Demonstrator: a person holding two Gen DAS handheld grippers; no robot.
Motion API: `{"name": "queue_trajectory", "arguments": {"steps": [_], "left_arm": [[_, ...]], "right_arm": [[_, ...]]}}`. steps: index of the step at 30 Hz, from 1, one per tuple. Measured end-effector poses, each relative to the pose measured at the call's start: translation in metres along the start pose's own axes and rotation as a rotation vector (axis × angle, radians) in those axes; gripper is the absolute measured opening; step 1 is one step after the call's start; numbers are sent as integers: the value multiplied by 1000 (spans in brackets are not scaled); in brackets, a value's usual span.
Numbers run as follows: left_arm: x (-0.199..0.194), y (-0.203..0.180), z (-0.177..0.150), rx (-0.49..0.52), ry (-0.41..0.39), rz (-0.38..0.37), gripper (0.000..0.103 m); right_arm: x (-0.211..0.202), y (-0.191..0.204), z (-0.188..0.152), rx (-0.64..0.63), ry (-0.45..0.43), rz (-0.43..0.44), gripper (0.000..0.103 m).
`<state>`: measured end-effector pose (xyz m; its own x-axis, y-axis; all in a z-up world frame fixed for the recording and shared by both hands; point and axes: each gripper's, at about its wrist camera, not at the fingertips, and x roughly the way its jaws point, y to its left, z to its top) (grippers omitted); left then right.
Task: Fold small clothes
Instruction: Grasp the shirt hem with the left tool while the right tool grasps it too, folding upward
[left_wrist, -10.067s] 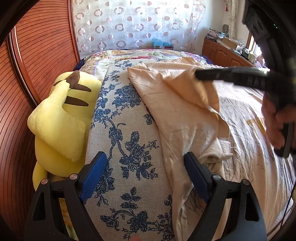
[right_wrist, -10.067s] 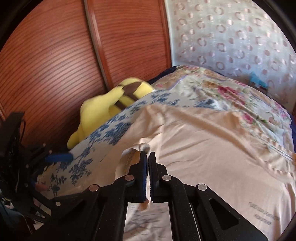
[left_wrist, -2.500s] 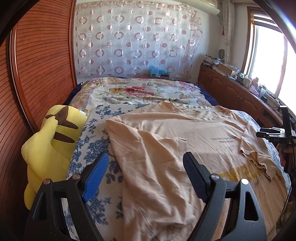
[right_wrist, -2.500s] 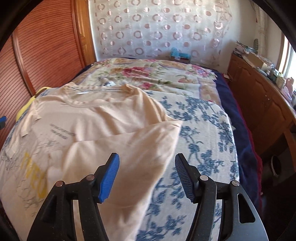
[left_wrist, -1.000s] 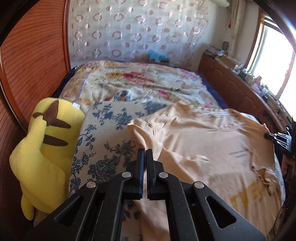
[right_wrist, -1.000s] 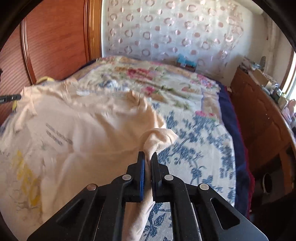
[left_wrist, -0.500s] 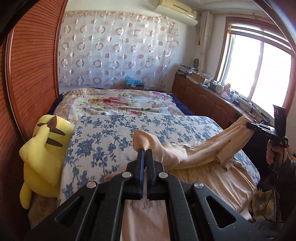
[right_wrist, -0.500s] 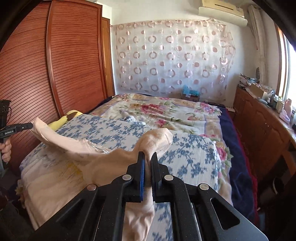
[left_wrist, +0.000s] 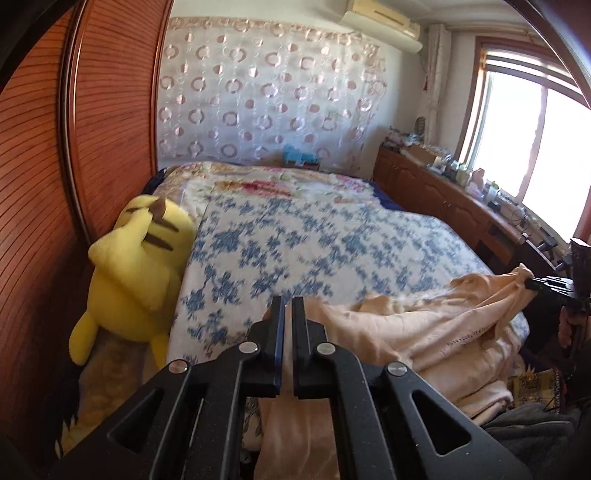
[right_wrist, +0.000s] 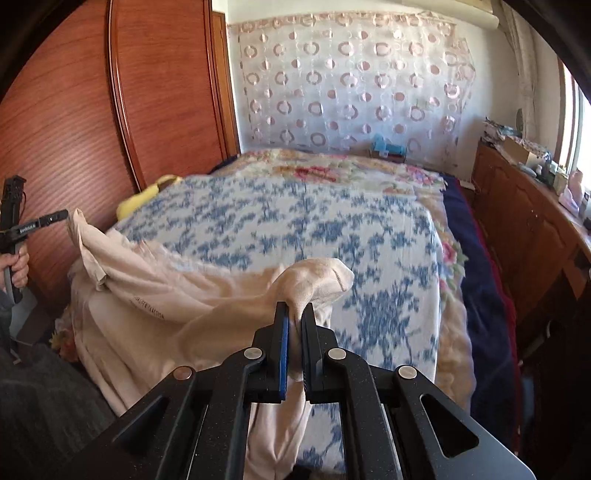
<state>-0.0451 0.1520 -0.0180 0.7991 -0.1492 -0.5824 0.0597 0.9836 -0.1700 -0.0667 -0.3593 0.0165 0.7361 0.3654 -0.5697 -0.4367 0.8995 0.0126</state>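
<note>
Right now you have the pale peach cotton T-shirt (right_wrist: 155, 306) pinched at two points: your right gripper (right_wrist: 294, 317) is clamped on a bunched fold of it, and your left gripper (left_wrist: 288, 314) is closed on another edge. From the left wrist view alone, the cloth between those pads is hard to make out; the right wrist view settles it, showing the shirt hanging from the left tips. The shirt sags between them over the near edge of the blue-flowered white bedspread (left_wrist: 314, 240), probably so you can spread it flat for a fold. Only the left view shows the whole yellow plush toy (left_wrist: 136, 266) against the ribbed reddish wooden wardrobe (left_wrist: 40, 184).
</note>
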Motion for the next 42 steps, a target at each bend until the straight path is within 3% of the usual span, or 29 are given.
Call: {"name": "queue_trajectory", "arguments": {"steps": [7,9,11,15,17,19,24,30,36,37,40,42], "left_arm": [[18,4,-18,-1,49,14,3],[20,2,-18,11,48,9,18],[22,-1,-17,25,43,8,41],[35,-5,-12,37,77,8,51],[38,-8,-10,51,75,4,69],[41,-11,-8,53,78,-5,75],[50,-17,-6,61,96,-15,76],[58,-25,-2,71,105,-16,76],[64,-32,-3,88,114,-22,76],[65,-33,-3,88,117,-24,76],[69,-32,-4,84,123,-24,76],[70,-32,-5,81,125,-24,76]], "right_arm": [[9,-6,0,-12,97,-12,6],[7,1,7,-22,91,-11,6],[2,5,12,-32,81,-15,11],[-5,13,13,-57,55,-21,18],[-4,14,18,-61,39,-29,40],[-6,14,21,-63,22,-31,44],[13,16,30,-69,25,-15,44],[80,24,45,-69,116,46,44],[129,27,59,-57,196,23,44],[133,29,60,-63,207,28,41],[138,39,59,-87,218,48,8],[132,42,58,-98,189,61,8]]}}
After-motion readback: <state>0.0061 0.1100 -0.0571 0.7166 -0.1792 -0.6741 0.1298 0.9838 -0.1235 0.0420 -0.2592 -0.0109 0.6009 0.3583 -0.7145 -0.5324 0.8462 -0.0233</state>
